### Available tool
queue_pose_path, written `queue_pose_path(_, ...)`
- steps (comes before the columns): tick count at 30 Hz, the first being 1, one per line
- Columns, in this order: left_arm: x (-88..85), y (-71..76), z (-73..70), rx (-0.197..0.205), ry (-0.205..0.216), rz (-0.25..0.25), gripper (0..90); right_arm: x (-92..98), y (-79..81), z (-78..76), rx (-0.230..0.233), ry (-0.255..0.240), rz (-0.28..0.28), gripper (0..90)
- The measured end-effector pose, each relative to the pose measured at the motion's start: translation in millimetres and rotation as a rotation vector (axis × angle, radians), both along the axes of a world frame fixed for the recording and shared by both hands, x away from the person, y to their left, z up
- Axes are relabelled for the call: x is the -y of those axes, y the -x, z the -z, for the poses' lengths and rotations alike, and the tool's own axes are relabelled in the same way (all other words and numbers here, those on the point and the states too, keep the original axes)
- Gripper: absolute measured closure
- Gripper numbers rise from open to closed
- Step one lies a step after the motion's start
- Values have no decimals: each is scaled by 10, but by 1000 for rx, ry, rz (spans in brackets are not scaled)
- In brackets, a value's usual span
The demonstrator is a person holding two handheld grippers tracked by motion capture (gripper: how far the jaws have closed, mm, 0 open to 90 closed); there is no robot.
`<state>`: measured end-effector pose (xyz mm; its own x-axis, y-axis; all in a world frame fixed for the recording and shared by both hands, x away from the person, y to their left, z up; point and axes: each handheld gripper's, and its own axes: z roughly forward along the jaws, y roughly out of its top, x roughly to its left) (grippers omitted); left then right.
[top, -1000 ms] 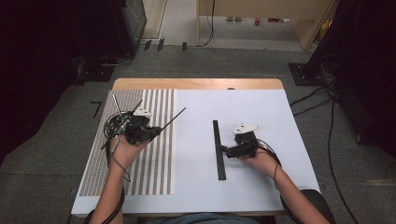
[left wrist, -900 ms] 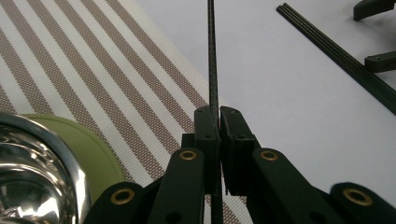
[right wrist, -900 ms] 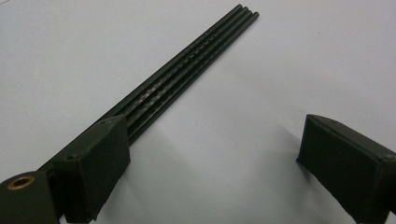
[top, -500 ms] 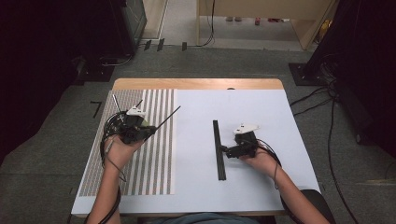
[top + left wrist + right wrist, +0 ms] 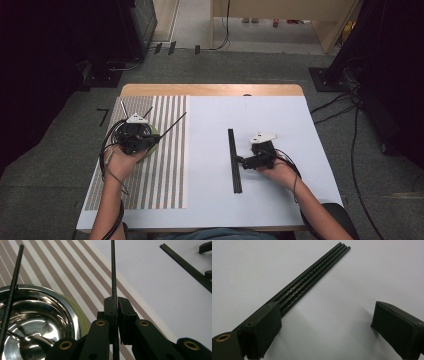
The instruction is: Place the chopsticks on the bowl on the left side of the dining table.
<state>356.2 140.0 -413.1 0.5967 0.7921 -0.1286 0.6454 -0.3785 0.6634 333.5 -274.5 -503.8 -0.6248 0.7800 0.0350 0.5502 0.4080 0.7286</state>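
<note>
My left gripper is shut on a thin black rod, which points up and to the right over the striped mat. It hovers at the rim of a shiny steel bowl. A second rod leans in that bowl. My right gripper rests open on the white table, its jaws wide apart. One jaw sits beside a row of several black rods lying side by side; nothing is between the pads.
A brown-and-white striped mat covers the left part of the white table. In the left gripper view the rod row lies at the upper right. Cables and dark stands ring the table on the floor.
My left gripper has carried its rod leftward, further over the bowl. The right gripper and the row of rods have stayed put.
</note>
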Motion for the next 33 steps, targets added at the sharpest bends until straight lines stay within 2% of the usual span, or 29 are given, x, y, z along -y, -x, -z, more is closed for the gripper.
queue_pose_path(14, -162, 22, -5, 18, -34, -37, 875, 0, 0, 0, 0, 0, 0, 83)
queue_pose_path(33, -370, -3, 51, 25, -51, -86, 875, 0, 0, 0, 0, 0, 0, 83)
